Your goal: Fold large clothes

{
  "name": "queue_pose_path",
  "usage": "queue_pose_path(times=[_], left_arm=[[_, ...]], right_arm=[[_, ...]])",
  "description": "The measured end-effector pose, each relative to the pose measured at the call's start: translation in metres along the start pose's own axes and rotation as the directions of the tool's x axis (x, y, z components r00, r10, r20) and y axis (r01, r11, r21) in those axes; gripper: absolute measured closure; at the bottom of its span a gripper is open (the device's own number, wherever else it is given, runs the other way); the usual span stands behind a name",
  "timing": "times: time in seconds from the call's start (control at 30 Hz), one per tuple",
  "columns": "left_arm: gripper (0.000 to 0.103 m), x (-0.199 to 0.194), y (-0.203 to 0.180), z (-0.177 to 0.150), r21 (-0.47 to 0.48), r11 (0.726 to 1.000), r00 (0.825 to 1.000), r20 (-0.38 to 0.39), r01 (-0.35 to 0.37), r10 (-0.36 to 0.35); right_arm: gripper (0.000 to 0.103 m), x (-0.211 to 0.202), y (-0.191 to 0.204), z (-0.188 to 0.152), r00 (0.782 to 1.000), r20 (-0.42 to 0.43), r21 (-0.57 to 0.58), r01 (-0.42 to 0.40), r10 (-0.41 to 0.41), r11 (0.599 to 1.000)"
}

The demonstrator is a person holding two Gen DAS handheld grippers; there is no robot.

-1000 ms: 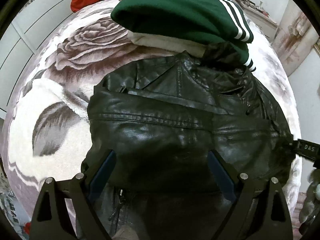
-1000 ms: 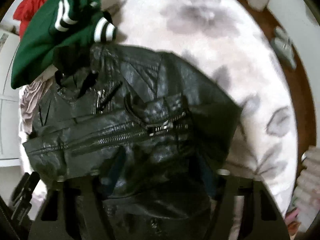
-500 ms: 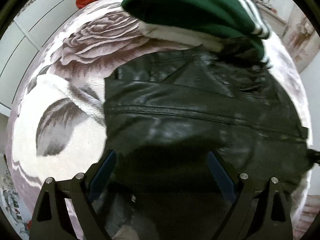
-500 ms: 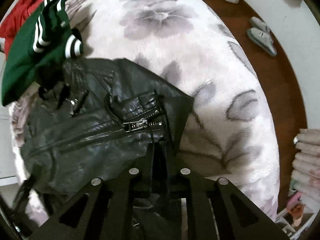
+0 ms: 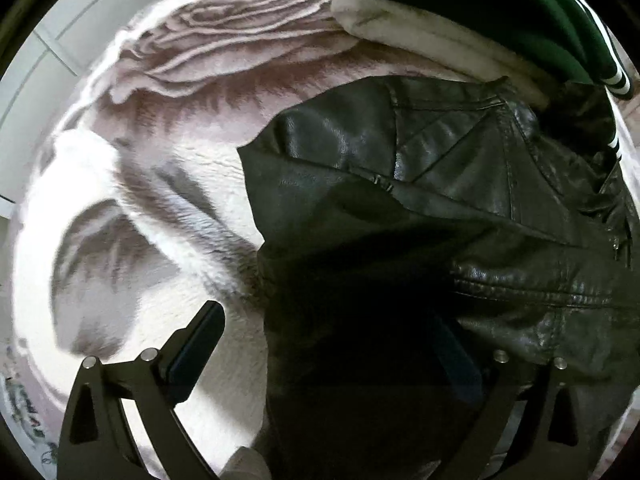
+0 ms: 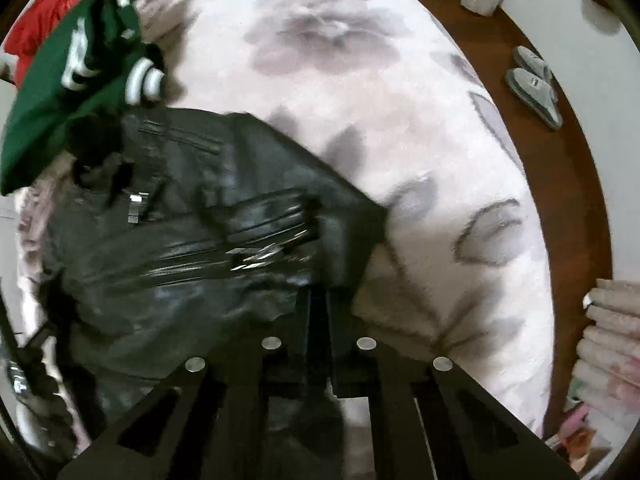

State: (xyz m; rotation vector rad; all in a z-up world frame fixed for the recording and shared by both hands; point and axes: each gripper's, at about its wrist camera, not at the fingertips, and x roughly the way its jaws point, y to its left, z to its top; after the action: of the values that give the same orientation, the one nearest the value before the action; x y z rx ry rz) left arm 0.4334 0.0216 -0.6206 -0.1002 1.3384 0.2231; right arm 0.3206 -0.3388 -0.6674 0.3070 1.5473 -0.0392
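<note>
Black leather jacket lies on the bed, on a pale floral blanket, bunched and partly folded over itself. Its collar end sits against a stack of other clothes near the far end of the bed: green garment with white stripes on top, a cream one under it, red fabric behind.

Left gripper points steeply down over the jacket's left edge. Jaws spread wide and opening. Left finger with blue pad hangs over bare blanket, clear of the leather; right finger is dark against the jacket and hard to make out. The jacket's edge lies in the gap, pads not pressing on it.

Right gripper points straight down at the jacket's near right corner. Fingers nearly together and closing, with only a thin dark slot between them. Leather appears to run into that slot at the tips, pinched; view is motion-blurred so the contact is not crisp. Zipper and strap of the jacket sit just beyond the tips.

Right wrist view: blanket runs clear to the bed's right edge. Brown wooden floor beyond it, grey slippers on the floor, folded pink towels stacked at the frame's right edge. Left wrist view: white cabinet panels past the bed's left edge.
</note>
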Motion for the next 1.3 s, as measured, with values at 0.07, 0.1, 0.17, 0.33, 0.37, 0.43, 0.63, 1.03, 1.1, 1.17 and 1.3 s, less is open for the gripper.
queue_pose_path(times=[0.07,0.1,0.17,0.33,0.37,0.43,0.63,1.03,1.1,1.17,1.3], left_arm=[[0.000,0.001,0.003,0.000,-0.008,1.000,1.000,-0.006,0.020,-0.020],[0.000,-0.002,0.003,0.000,-0.008,1.000,1.000,-0.005,0.017,-0.017],[0.000,-0.018,0.000,-0.004,0.015,1.000,1.000,0.010,-0.024,0.024],[0.000,-0.064,-0.013,-0.035,0.046,0.990,0.988,0.080,-0.135,0.132],[0.000,-0.071,-0.016,-0.044,0.048,0.989,0.987,0.086,-0.139,0.135],[0.000,-0.075,-0.023,-0.061,0.064,0.986,0.984,0.096,-0.155,0.149],[0.000,-0.043,-0.024,-0.084,0.095,0.979,0.982,0.067,-0.180,0.174],[0.000,-0.044,0.009,-0.101,0.082,0.977,0.980,0.049,-0.198,0.195],[0.000,-0.032,0.026,-0.109,0.056,0.981,0.983,0.014,-0.186,0.185],[0.000,-0.028,0.045,-0.111,0.007,0.989,0.989,-0.006,-0.151,0.151],[0.000,-0.035,0.058,-0.111,-0.021,0.986,0.986,-0.007,-0.164,0.164]], right_arm=[[0.096,-0.002,-0.008,0.005,0.999,-0.026,0.026,-0.047,0.047,0.999],[0.094,-0.009,-0.013,0.006,0.996,-0.034,0.057,-0.080,0.082,0.995],[0.090,-0.027,-0.025,0.002,0.991,-0.027,0.105,-0.125,0.129,0.987],[0.077,-0.043,-0.040,-0.037,0.979,-0.089,0.117,-0.173,0.184,0.978],[0.077,-0.038,-0.036,-0.046,0.976,-0.121,0.092,-0.171,0.182,0.981],[0.077,-0.021,-0.021,-0.066,0.973,-0.181,0.018,-0.141,0.142,0.990],[0.076,0.007,0.008,-0.082,0.992,-0.052,-0.130,0.111,-0.118,0.985],[0.069,0.006,-0.005,-0.129,0.963,-0.206,-0.127,0.153,-0.176,0.980],[0.069,0.013,-0.015,-0.143,0.957,-0.211,-0.122,0.176,-0.199,0.977],[0.069,0.003,-0.017,-0.147,0.953,-0.223,-0.065,0.194,-0.204,0.979],[0.069,-0.015,-0.006,-0.156,0.961,-0.224,-0.058,0.150,-0.159,0.987]])
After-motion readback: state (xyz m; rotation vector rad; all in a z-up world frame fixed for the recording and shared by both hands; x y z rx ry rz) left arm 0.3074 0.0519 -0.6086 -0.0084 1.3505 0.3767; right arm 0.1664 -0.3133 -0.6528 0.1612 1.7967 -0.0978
